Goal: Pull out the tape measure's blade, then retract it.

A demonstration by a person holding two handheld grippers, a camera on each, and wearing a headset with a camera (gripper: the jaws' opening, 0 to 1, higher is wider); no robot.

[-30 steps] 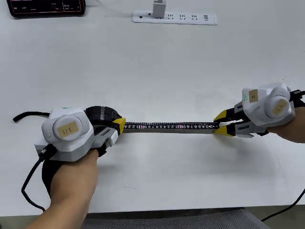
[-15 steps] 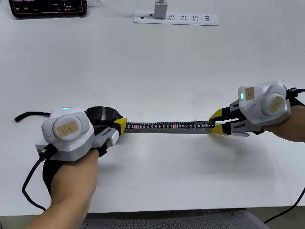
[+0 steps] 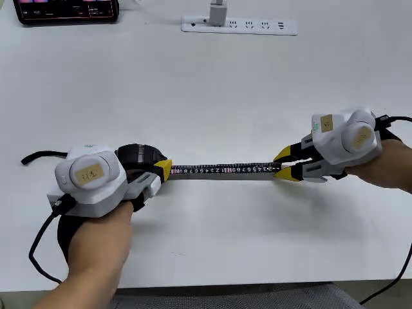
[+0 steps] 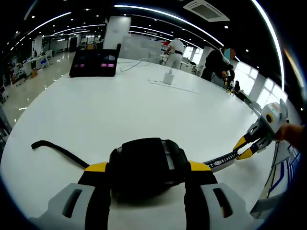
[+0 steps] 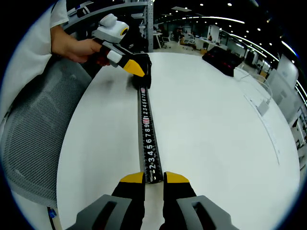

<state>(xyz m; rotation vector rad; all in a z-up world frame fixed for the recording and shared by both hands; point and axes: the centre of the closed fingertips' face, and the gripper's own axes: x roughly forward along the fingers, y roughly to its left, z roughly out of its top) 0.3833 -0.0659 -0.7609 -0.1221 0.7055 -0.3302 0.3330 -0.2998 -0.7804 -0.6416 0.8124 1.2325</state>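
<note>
The black tape measure case [image 3: 139, 158] rests on the white table, and my left gripper [image 3: 158, 172] is shut on it; its dark body [image 4: 147, 165] sits between the yellow-tipped jaws. The blade [image 3: 222, 170] runs out to the right, numbers up. My right gripper [image 3: 282, 165] is shut on the blade's end, whose tip [image 5: 152, 178] lies between the yellow fingertips. In the right gripper view the blade [image 5: 146, 129] stretches away to the case [image 5: 142, 72] and the left gripper [image 5: 122, 60]. The right gripper [image 4: 245, 146] appears far right in the left gripper view.
A white power strip [image 3: 238, 25] with a plug lies at the table's far edge. A dark device [image 3: 67, 10] with a lit screen sits at the far left. A black strap [image 3: 42, 156] trails left from the case. A mesh chair [image 5: 33, 143] stands by the near edge.
My right gripper has moved left toward the case with the blade's end in it, so less blade shows. The left gripper and case have stayed put.
</note>
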